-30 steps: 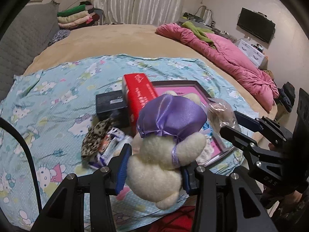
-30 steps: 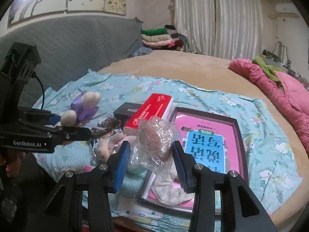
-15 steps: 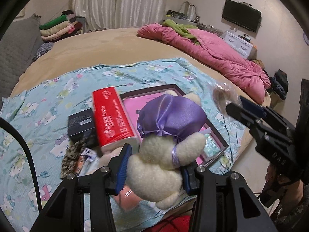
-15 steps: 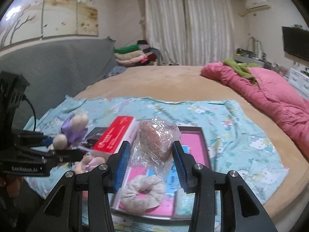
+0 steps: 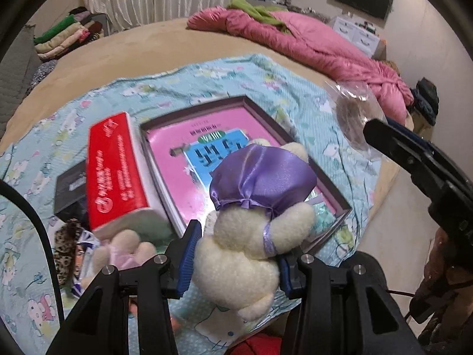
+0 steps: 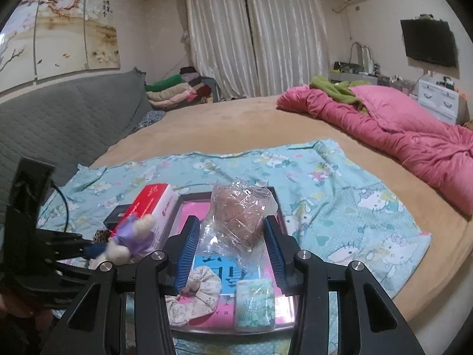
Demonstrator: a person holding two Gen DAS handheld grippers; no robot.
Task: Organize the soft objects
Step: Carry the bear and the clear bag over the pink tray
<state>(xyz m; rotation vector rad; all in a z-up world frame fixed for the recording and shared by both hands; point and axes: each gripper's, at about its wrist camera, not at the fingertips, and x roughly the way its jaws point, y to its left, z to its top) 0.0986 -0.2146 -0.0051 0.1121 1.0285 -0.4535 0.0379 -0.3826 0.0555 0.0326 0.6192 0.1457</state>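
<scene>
Right now the left gripper [image 5: 235,261] is clamped on a cream plush bear [image 5: 245,254] in a shiny purple satin wrap, its blue pads [image 5: 186,259] pressing into the bear's soft body and holding it in the air above the near edge of the shallow tray [image 5: 344,205]. Over the tray as well, the right gripper [image 6: 230,250] has its jaws closed on a brown soft lump in a crinkly clear plastic bag [image 6: 238,216], the film bulging up between the pads [image 6: 187,250].

That dark-framed tray is the thing everything sits around. Inside it lies a pink sheet with a blue panel of large characters [image 6: 220,272]; I cannot read them from here. Also in the tray, at its near end, are a pale floral scrunchie [image 6: 193,298] and a small green-patterned packet [image 6: 254,304], side by side.

Pressed against the tray's left side stands a red and white box [image 5: 113,174] printed with white script too blurred to make out, and a black box [image 5: 71,190] sits beyond that. In front of the red box, near the tray's left corner, there is a second pale plush toy [image 5: 121,254] and a leopard-print piece [image 5: 66,248], jumbled together.

All of it rests on a light blue cartoon-cat sheet [image 6: 340,195] spread over a tan bed cover [image 6: 236,121]. Far behind the tray a pink quilt [image 6: 399,130] lies heaped, with folded clothes [image 6: 174,90] stacked by the curtains [image 6: 254,35].
</scene>
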